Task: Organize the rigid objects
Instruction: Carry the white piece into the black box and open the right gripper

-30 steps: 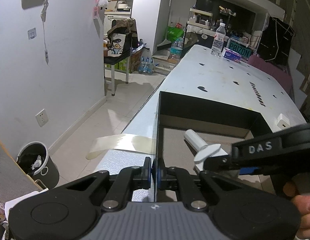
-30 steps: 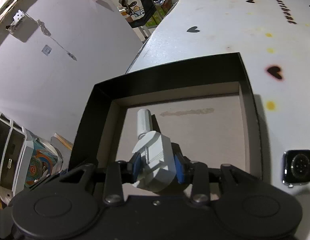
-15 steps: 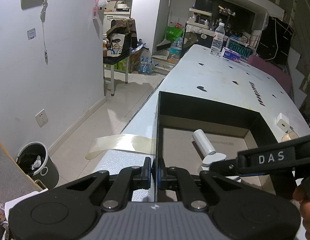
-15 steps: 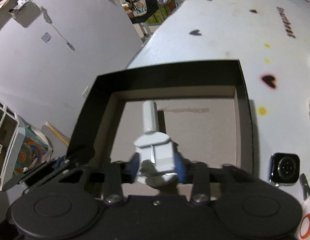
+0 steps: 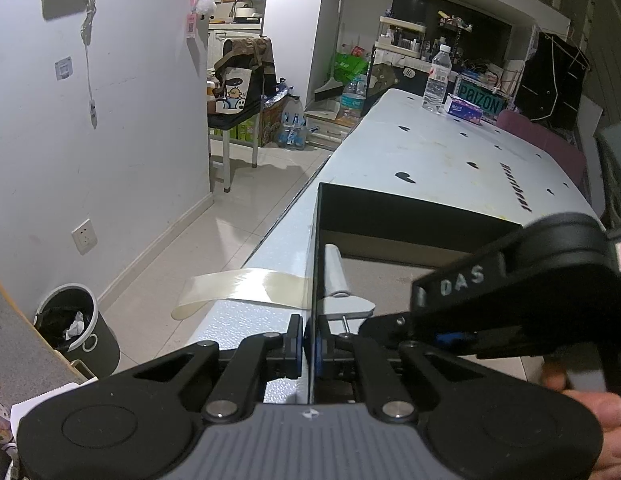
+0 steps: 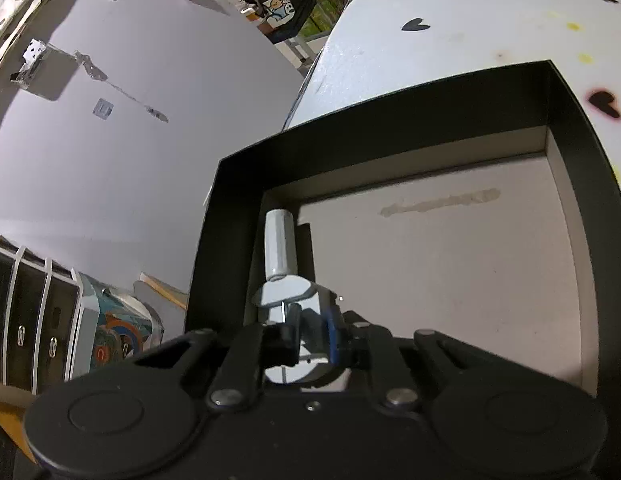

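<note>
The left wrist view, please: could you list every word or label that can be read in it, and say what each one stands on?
"DAS": white letters on the right gripper's black arm.
"PAIZON", as far as it reads: green sign behind the table's far end.
Dark lettering printed on the table near its right edge: too distorted to read.
Water bottle label and tissue pack print: too small.

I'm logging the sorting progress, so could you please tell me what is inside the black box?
Inside the black box only a white clamp-like part shows, near its left wall, held by the right hand-held gripper. The near floor is hidden behind the gripper.
</note>
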The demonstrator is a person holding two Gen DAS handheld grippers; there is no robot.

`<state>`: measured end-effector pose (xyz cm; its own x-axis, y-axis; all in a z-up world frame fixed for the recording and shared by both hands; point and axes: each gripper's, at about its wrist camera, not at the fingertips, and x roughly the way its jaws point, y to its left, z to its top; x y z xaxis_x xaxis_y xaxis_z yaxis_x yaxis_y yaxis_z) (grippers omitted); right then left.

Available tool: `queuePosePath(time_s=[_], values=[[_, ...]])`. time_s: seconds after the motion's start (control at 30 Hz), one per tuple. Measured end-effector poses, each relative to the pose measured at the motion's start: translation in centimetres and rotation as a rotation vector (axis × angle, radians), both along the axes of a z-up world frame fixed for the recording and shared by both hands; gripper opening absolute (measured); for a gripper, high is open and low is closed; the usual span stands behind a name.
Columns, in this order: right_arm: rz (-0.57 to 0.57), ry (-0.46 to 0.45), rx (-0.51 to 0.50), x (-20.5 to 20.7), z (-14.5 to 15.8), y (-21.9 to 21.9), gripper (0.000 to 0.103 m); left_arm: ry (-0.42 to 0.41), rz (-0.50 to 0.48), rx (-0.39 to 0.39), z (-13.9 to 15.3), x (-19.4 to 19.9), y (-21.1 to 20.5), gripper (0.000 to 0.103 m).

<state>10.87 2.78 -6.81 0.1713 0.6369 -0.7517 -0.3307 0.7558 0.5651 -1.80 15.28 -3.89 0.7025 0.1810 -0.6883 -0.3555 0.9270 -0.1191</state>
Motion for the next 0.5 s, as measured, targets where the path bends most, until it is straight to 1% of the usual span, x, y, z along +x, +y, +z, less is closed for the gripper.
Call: queuePosePath(time_s=[0.13, 0.23, 0.43, 0.5], values=[[0.006, 0.009, -0.001, -0.1, 0.2, -0.2, 0.014, 0.0, 0.0, 0.001, 0.0, 0.0, 0.0, 0.006], [0.005, -0.029, -0.013, -0.3, 1.2, -0.6, 0.017, 0.0, 0.0, 0.001, 0.0, 0.1, 0.0, 0.006], [0.02, -0.105, -0.032, -0.9, 3.7, -2.5, 0.03, 0.0, 0.0, 0.002, 0.0, 0.0, 0.0, 0.006], [0.032, -0.136, -0.046, -1.3, 4.4, -3.2, 0.04, 0.001, 0.0, 0.001, 0.0, 0.0, 0.0, 0.006]])
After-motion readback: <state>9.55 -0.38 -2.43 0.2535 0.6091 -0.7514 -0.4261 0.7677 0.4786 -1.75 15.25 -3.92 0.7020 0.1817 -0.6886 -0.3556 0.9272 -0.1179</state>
